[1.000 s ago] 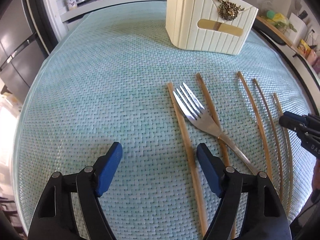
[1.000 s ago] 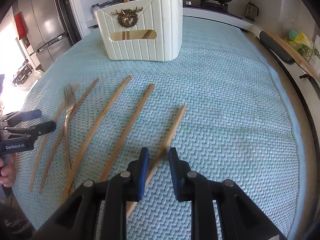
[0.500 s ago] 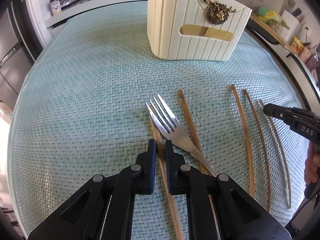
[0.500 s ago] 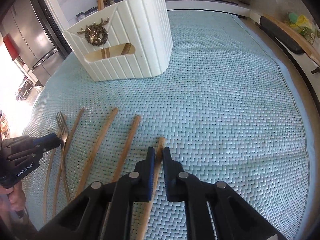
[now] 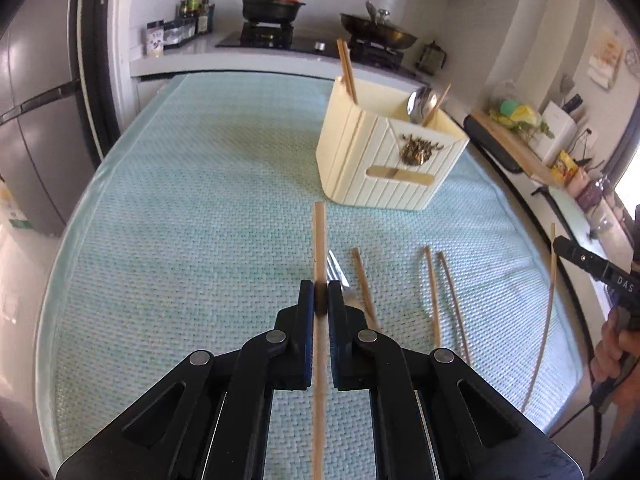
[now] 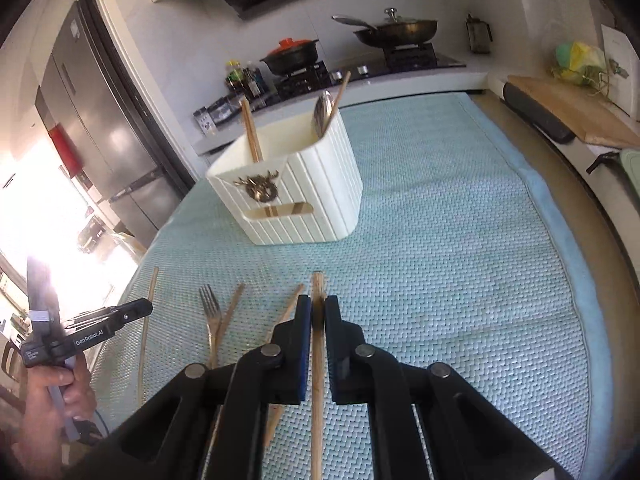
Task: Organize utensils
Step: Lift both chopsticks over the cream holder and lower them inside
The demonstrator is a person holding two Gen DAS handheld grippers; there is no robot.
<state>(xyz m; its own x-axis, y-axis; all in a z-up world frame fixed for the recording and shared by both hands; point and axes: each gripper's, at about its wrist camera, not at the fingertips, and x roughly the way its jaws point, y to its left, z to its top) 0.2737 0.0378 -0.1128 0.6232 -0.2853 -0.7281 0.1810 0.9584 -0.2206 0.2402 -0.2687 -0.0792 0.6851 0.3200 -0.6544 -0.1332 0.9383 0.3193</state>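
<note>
My left gripper (image 5: 320,300) is shut on a wooden chopstick (image 5: 319,240), held off the teal mat and pointing toward the cream utensil holder (image 5: 384,168). My right gripper (image 6: 318,316) is shut on another chopstick (image 6: 318,292), also lifted. A steel fork (image 6: 210,312) and several loose chopsticks (image 5: 432,288) lie on the mat below. The holder (image 6: 296,204) has chopsticks in one compartment and a spoon (image 6: 322,114) in another. The right gripper (image 5: 576,256) with its chopstick shows at the right edge of the left wrist view.
The teal woven mat (image 5: 180,220) covers a round table. Behind it runs a counter with a red-lidded pot (image 5: 272,4), a pan (image 5: 380,32) and jars. A fridge (image 6: 92,136) stands left. A cutting board (image 6: 568,108) lies at the right. A person's hand (image 6: 52,392) holds the left gripper.
Both grippers closed on a chopstick each, then lifted them off the mat and tilted up, so the holder's top and the stove counter came into view.
</note>
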